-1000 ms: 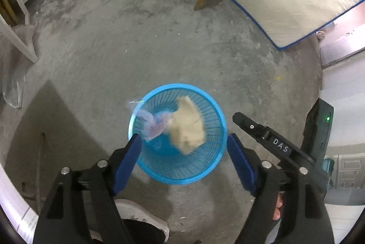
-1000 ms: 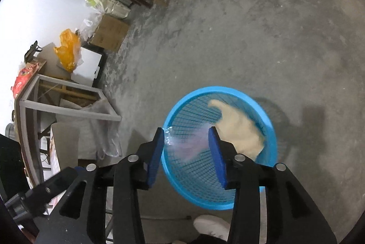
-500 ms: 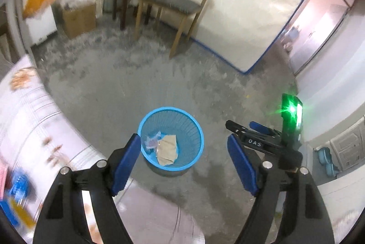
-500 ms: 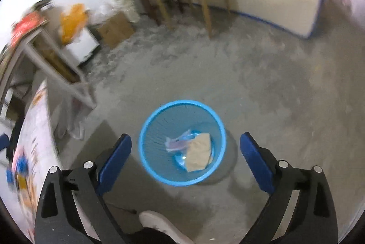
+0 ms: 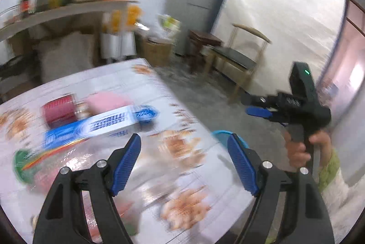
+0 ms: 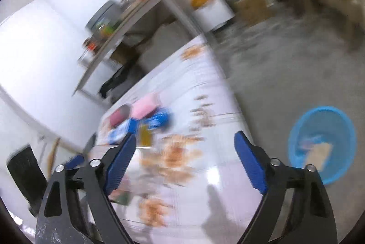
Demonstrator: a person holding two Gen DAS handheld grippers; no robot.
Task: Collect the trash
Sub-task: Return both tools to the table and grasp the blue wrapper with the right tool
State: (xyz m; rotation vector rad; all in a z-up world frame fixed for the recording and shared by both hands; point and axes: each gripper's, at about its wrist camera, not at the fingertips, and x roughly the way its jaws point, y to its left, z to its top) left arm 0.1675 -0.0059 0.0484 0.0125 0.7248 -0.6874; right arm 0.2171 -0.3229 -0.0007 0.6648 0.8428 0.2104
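Both empty: left gripper [image 5: 183, 158] stands wide apart; right gripper [image 6: 184, 158], also wide, is closing.

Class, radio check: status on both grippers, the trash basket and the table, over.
Left gripper open, empty. Right gripper empty, jaws closing slightly. Blue basket on floor, trash inside. Table ahead, items blurred.

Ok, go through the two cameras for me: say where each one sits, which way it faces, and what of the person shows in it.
Left wrist: on the left gripper, looking down over the table toward a chair; the right gripper, jaws closing on nothing, and the hand holding it show.
Right wrist: on the right gripper, tilted, facing table and floor; only its own fingers show.
Shared: the table, pink pack, blue bin.
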